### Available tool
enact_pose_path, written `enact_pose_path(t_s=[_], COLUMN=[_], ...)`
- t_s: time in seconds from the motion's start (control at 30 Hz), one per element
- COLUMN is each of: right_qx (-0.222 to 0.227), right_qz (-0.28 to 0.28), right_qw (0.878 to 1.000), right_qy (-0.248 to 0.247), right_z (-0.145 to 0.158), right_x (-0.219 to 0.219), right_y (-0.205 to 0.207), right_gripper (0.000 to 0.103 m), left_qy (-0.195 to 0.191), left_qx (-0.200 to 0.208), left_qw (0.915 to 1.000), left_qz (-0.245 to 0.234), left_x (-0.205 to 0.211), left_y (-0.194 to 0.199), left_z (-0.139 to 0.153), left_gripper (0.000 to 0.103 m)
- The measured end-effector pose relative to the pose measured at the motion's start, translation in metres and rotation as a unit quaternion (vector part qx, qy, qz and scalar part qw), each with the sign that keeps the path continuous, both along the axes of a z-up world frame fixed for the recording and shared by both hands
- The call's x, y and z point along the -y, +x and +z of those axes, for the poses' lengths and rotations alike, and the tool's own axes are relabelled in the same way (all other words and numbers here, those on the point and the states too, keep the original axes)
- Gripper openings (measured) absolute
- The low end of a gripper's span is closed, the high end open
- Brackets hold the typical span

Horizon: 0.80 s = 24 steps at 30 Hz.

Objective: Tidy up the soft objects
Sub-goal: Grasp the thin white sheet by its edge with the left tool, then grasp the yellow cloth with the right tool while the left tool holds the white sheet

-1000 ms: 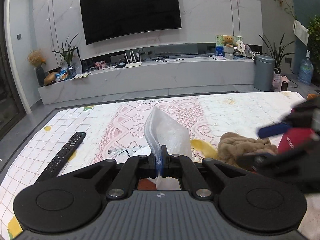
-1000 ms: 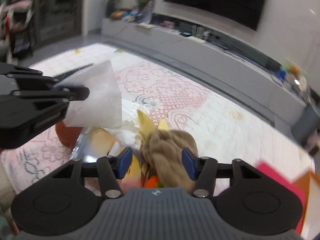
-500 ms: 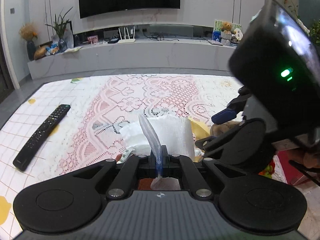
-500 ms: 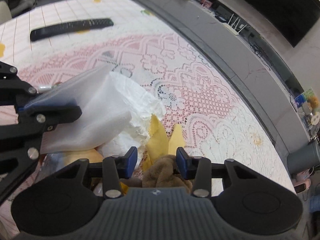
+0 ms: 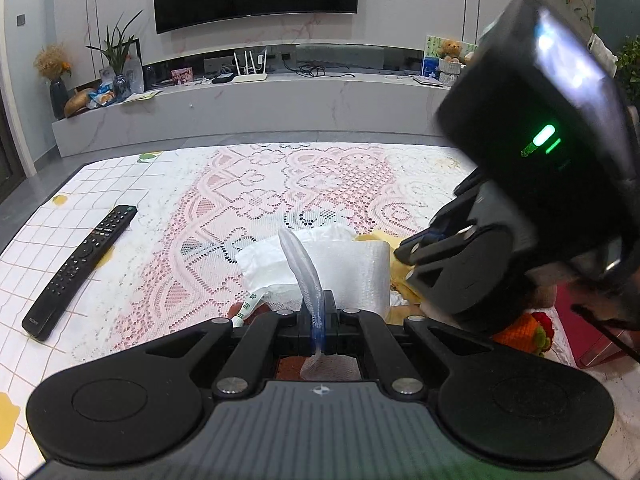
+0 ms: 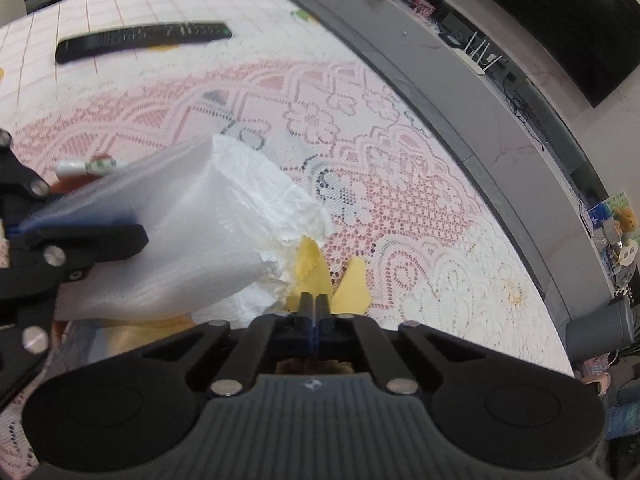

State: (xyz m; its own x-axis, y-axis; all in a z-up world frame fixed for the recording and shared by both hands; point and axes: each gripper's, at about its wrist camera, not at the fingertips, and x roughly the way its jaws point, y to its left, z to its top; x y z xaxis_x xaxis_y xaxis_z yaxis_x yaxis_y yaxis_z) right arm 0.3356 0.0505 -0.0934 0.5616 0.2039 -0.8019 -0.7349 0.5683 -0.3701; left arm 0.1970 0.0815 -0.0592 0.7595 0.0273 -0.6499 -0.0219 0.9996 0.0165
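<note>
Lace tablecloth lying under a pile of soft items.
Left gripper is pinching the translucent bag; right gripper is clamping shut on the brown plush beside it.

We see our right gripper with its fingers pressed together, a scrap of brown plush just visible behind them. At left our left gripper pinches a translucent white mesh bag above crumpled white paper and yellow pieces. A blurred black remote lies well apart on the lace tablecloth.
</note>
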Motion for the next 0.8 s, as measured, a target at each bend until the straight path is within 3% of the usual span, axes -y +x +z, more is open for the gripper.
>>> enact_pose_path(t_s=[0.4,0.6,0.77,0.8], right_qx=[0.0,-0.048,-0.072,-0.068], right_qz=[-0.04,-0.049,-0.053,-0.045], right_qw=[0.997,0.997,0.994,0.994], right_qy=[0.071,0.02,0.066,0.071], right_z=[0.06,0.037,0.043,0.046], right_x=[0.03,0.043,0.047,0.042], right_y=[-0.028,-0.039,-0.03,-0.027], right_gripper=[0.0,0.0,0.002,0.007], left_qy=[-0.014,-0.01,-0.019,-0.022], left_qx=[0.024,0.031,0.022,0.02], left_qw=[0.9996,0.9993,0.9996,0.9996], left_qz=[-0.012,-0.017,0.002,0.005], left_x=[-0.002,0.001,-0.007,-0.009], left_y=[-0.007,-0.011,-0.004,-0.002], left_z=[0.009,0.01,0.008,0.007], left_gripper=[0.002,0.002,0.002,0.002])
